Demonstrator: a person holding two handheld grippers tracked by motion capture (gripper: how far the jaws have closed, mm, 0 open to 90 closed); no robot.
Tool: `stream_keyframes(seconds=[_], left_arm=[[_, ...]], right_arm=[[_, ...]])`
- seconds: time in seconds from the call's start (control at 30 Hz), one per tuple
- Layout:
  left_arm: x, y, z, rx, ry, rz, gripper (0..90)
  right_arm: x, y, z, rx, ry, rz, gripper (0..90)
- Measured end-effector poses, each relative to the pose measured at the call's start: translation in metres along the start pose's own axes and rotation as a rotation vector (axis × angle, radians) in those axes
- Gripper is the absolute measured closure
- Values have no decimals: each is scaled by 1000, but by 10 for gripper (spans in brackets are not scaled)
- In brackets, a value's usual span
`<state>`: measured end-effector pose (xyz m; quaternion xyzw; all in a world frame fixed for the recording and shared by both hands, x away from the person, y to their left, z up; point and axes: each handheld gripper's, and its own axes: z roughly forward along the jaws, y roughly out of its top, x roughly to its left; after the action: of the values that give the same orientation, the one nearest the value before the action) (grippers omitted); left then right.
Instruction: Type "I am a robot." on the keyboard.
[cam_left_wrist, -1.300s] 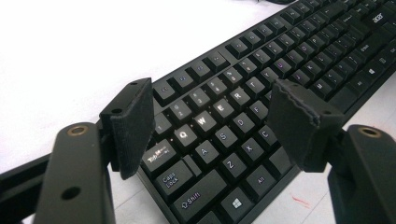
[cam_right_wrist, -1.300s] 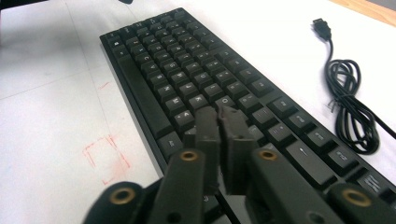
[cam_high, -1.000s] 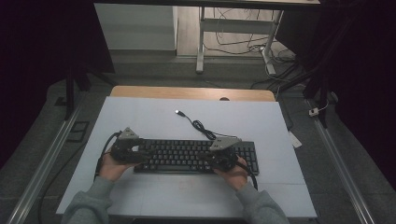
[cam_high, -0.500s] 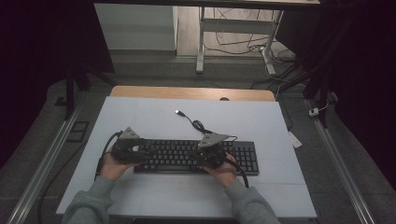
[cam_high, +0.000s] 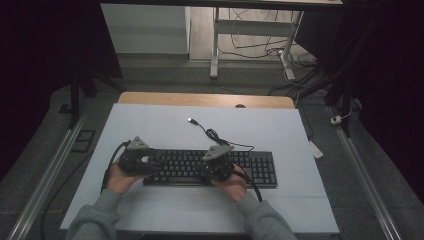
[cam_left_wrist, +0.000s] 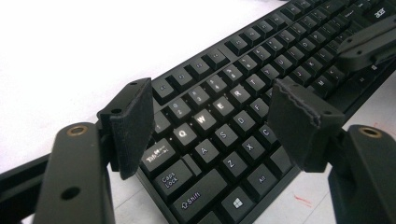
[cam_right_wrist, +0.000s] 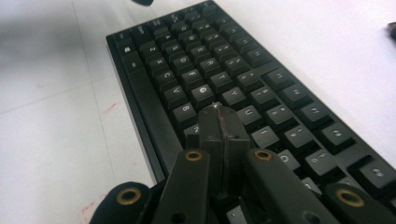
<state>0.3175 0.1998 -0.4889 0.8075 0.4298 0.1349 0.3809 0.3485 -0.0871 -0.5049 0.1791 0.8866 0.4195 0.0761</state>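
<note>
A black keyboard (cam_high: 260, 167) lies across the white table, its cable running back to a loose USB plug (cam_high: 191, 120). My left gripper (cam_high: 153, 168) hovers over the keyboard's left end. In the left gripper view (cam_left_wrist: 211, 100) its jaws stand wide apart above the Q, W, A and S keys (cam_left_wrist: 205, 119), with nothing between them. My right gripper (cam_high: 204, 171) is over the middle of the keyboard and points left. In the right gripper view (cam_right_wrist: 217, 111) its jaws are pressed together, tips just above the keys near the B key (cam_right_wrist: 186, 111). The keyboard (cam_right_wrist: 187, 60) stretches away beyond them.
The white table top (cam_high: 165, 125) has bare room behind and in front of the keyboard. A wooden strip (cam_high: 200, 99) edges its far side. Metal rails (cam_high: 45, 175) run along both sides on the floor, and a desk frame with cables (cam_high: 250, 35) stands beyond.
My right gripper has slid left along the keyboard, from near its right part to its middle, still shut. The left gripper has stayed put and open.
</note>
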Motion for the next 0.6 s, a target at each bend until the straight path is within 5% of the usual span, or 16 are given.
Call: stream_keyframes(seconds=[0.6], left_arm=[[0, -1, 1, 5, 1, 4, 313]], right_arm=[[0, -4, 12, 60, -18, -22, 900]])
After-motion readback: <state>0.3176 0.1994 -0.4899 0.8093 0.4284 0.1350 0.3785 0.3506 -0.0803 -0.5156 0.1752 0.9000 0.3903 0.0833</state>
